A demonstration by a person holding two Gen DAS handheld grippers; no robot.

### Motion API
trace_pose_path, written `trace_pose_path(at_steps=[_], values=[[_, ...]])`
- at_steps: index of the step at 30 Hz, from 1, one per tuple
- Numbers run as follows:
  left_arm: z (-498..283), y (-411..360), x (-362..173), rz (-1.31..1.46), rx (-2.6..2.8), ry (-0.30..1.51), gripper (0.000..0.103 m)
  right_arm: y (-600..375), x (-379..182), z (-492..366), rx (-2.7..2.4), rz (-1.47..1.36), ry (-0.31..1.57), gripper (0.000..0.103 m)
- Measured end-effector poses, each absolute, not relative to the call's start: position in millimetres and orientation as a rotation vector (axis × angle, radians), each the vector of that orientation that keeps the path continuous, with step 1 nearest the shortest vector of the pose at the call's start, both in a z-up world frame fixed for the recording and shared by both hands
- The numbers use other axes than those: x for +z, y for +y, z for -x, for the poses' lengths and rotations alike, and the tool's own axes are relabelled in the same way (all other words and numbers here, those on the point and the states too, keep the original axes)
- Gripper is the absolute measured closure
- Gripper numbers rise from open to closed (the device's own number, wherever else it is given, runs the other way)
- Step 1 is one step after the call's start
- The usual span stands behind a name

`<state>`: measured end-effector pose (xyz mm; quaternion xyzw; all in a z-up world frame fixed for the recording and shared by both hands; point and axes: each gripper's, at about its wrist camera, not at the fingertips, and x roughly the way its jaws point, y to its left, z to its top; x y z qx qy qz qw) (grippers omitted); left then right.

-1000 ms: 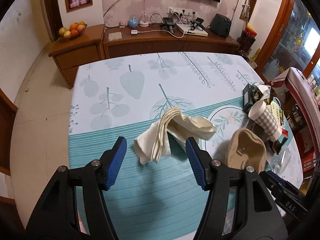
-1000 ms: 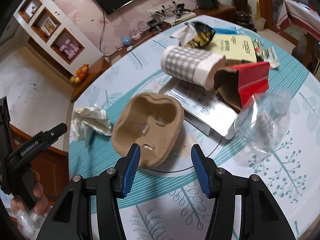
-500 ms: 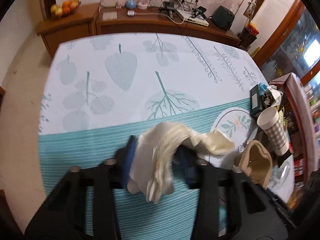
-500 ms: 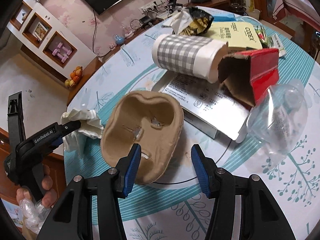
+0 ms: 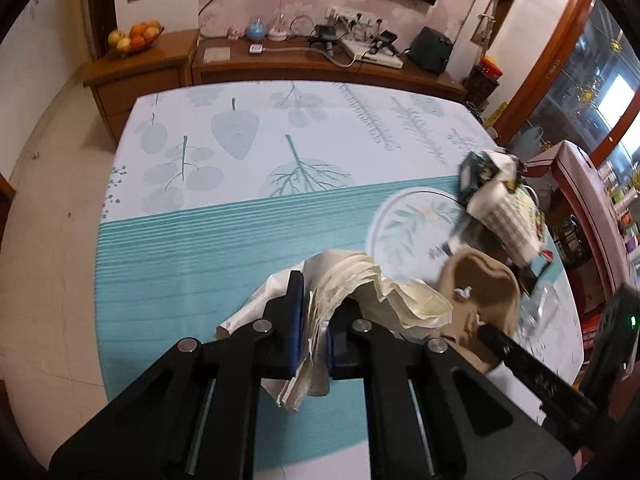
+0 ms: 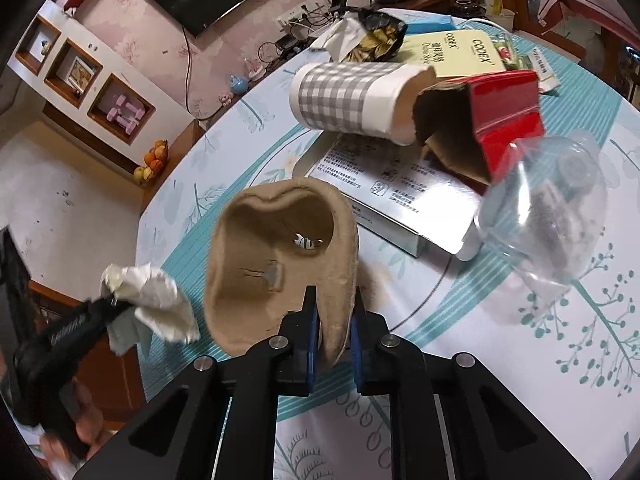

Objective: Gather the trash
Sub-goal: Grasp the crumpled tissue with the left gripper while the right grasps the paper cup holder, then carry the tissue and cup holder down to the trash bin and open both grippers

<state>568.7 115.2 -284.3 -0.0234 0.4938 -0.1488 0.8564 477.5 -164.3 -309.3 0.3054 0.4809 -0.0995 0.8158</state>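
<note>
My left gripper (image 5: 314,332) is shut on a crumpled cream paper napkin (image 5: 360,288) and holds it a little above the teal-striped tablecloth (image 5: 192,256). The napkin also shows in the right wrist view (image 6: 156,300), pinched by the left gripper (image 6: 108,308). My right gripper (image 6: 335,332) is shut on the rim of a brown pulp cup carrier (image 6: 256,264), tilted up off the table. The carrier also shows in the left wrist view (image 5: 480,284).
Beyond the carrier lie a checked paper cup (image 6: 344,100) on its side, a torn red carton (image 6: 492,116), a flat printed box (image 6: 396,208), a clear plastic dome lid (image 6: 548,216), a yellow packet (image 6: 460,56) and a snack bag (image 6: 372,36). A wooden sideboard (image 5: 280,64) stands beyond the table.
My left gripper closed on the napkin and lifted it. My right gripper closed on the carrier's rim and tipped it up.
</note>
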Motion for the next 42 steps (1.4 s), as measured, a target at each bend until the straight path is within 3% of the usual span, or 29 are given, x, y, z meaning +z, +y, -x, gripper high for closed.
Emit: trace_pose_path(at_steps=[26, 42], values=[[-397.6, 89.9, -184.4, 0.138, -0.308, 0.954, 0.097, -190.9, -183.3, -351.2, -0.083, -0.587, 0.861, 0.092], [-250.8, 14.4, -203.8, 0.094, -0.298, 0.986, 0.097, -236.4, -170.0, -198.1, -0.033, -0.490, 0.892, 0.092]])
